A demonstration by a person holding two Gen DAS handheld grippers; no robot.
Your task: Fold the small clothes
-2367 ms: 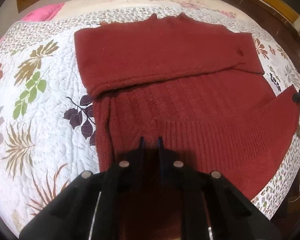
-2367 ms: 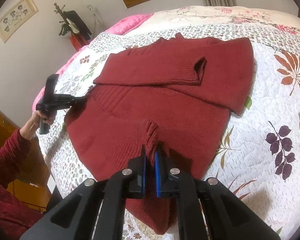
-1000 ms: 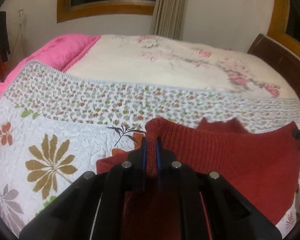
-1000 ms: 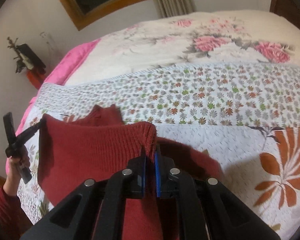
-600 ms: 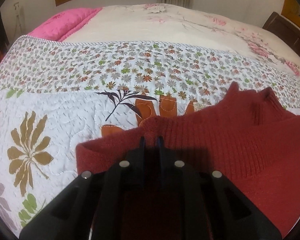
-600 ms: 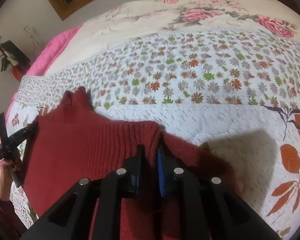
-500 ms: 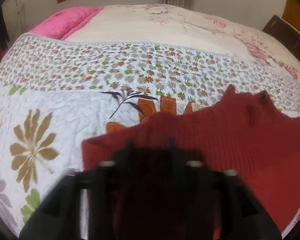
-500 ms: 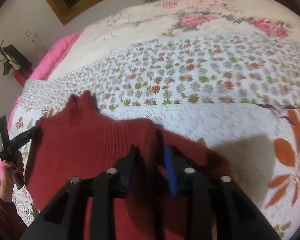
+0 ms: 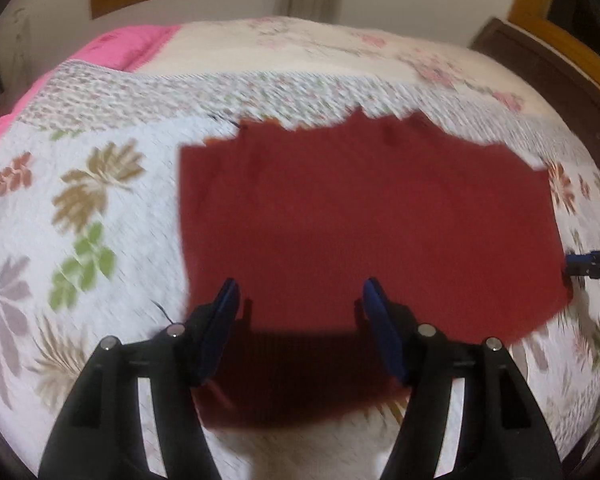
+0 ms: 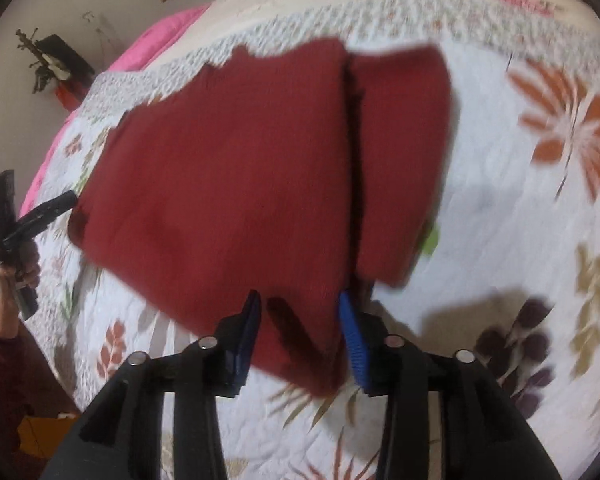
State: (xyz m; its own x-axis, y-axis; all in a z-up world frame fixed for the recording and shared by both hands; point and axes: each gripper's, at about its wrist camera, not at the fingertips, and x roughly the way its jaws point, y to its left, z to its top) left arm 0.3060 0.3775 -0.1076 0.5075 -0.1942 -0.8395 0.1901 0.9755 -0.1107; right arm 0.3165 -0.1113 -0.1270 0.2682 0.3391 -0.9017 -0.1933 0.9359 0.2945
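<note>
Both my claws are spread wide and empty, the left gripper [image 9: 298,298] and the right gripper [image 10: 300,312] above the folded red sweater [image 9: 360,216]. I should check that the edges lie even on the quilt [image 9: 100,168], then pinch the near edge for the next fold.

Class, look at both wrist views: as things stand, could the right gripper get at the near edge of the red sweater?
Probably yes. The right gripper is open, and the sweater edge lies flat on the quilt right by its fingertips, with nothing between them.

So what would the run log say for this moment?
left gripper: open | right gripper: open | red sweater: folded, released on quilt
</note>
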